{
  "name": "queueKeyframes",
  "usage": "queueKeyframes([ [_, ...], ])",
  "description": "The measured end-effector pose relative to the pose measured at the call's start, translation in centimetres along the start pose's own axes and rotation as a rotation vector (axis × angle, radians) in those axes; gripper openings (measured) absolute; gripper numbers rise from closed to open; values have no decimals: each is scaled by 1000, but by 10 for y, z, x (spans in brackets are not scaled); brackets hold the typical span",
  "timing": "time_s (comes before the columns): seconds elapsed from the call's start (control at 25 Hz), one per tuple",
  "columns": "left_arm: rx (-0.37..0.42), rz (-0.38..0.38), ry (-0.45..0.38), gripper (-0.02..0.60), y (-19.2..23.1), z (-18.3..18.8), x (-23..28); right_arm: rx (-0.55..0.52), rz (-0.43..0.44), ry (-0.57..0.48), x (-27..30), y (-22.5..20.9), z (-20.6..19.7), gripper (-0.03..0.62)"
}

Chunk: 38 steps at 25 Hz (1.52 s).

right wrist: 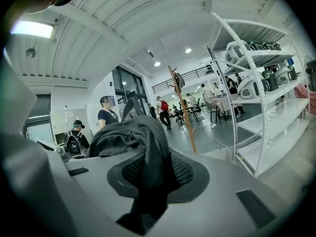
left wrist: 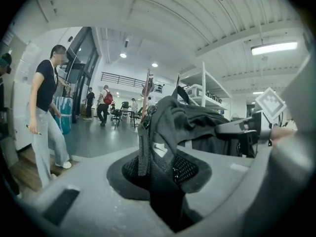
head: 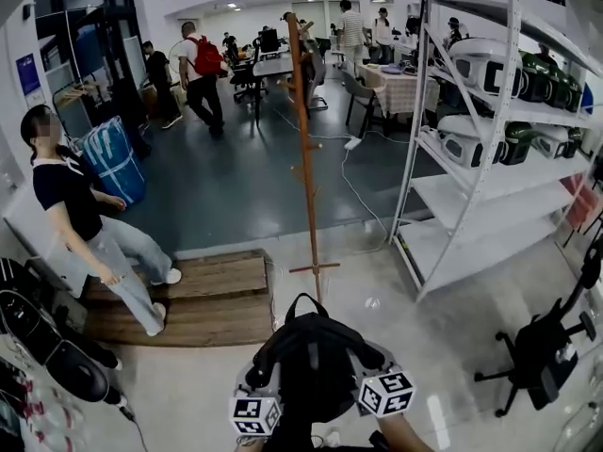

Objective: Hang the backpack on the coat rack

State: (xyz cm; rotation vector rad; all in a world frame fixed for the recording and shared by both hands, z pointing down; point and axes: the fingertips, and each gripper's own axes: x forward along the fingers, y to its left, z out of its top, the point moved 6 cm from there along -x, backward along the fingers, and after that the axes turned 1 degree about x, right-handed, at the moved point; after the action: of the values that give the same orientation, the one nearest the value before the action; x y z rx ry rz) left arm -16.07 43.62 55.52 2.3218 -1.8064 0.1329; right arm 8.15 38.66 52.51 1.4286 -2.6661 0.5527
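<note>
Left tongs [head: 261, 382] and right tongs [head: 377, 365] are clamped part-closed on the backpack [head: 311, 351], the upright coat rack [head: 303, 139] lying straight ahead.

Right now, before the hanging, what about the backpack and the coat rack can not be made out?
- Head view: the backpack covers the jaws of the left gripper and right gripper; its bottom is cut off by the lower edge.
- Head view: the coat rack hooks are too small to count.
- Gripper views: bunched fabric hides which part is gripped.
</note>
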Motion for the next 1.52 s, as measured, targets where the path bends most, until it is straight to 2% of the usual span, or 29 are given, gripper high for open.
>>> queueKeyframes([
  [0.48, -36, -28, 15, 117, 54, 5, 98, -10, -18, 15, 100, -29, 20, 78],
  [1.08, -22, -64, 6, 115, 155, 52, 214, 5, -47, -10, 242, -35, 71, 77],
  [1.28, -1, -67, 3, 115, 166, 66, 240, 13, -44, -16, 269, -45, 85, 77],
  [1.52, -13, -27, 26, 115, 174, 76, 280, 18, -11, 4, 309, -72, 100, 77],
])
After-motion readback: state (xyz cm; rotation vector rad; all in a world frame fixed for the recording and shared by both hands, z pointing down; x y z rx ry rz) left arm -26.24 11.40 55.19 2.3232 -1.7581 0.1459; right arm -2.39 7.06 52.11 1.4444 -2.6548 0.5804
